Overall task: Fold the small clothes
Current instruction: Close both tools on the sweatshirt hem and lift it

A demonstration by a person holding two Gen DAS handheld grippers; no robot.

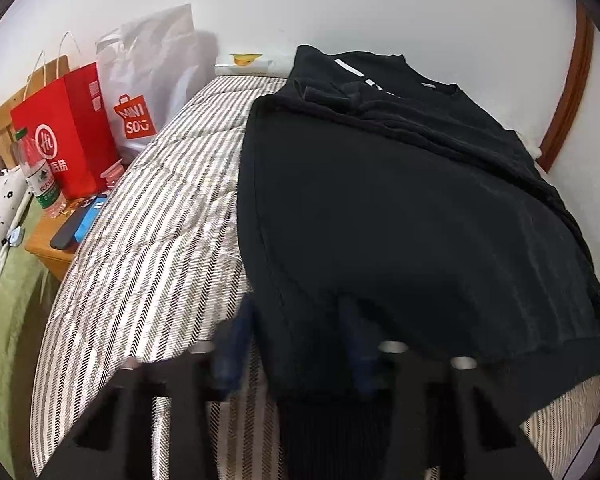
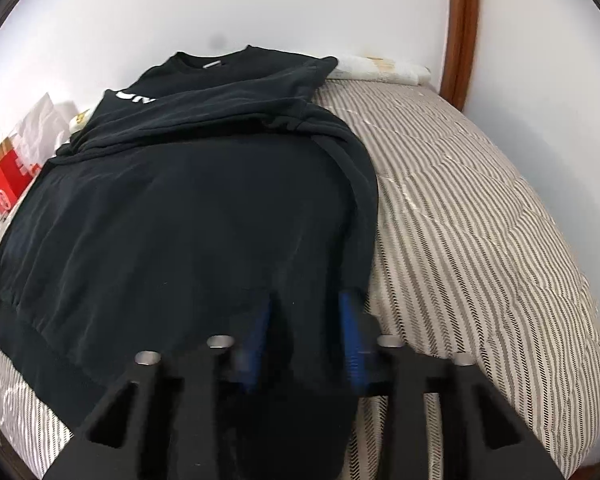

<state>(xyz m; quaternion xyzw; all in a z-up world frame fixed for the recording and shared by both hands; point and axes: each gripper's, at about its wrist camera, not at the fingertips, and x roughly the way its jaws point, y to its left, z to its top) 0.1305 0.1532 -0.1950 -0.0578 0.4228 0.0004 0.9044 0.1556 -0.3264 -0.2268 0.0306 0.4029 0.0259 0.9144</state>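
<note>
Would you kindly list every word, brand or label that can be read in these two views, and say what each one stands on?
"MINISO": white plastic bag.
"Hi" in a circle: red paper bag; the white characters below it are not readable.
"UN", cut off by a fold: black sweatshirt.
Water bottle label: too small to read.

left wrist: close, angled down over sweatshirt (image 1: 400,208) hem | right wrist: same | shared: sweatshirt, striped bed (image 2: 480,220)
</note>
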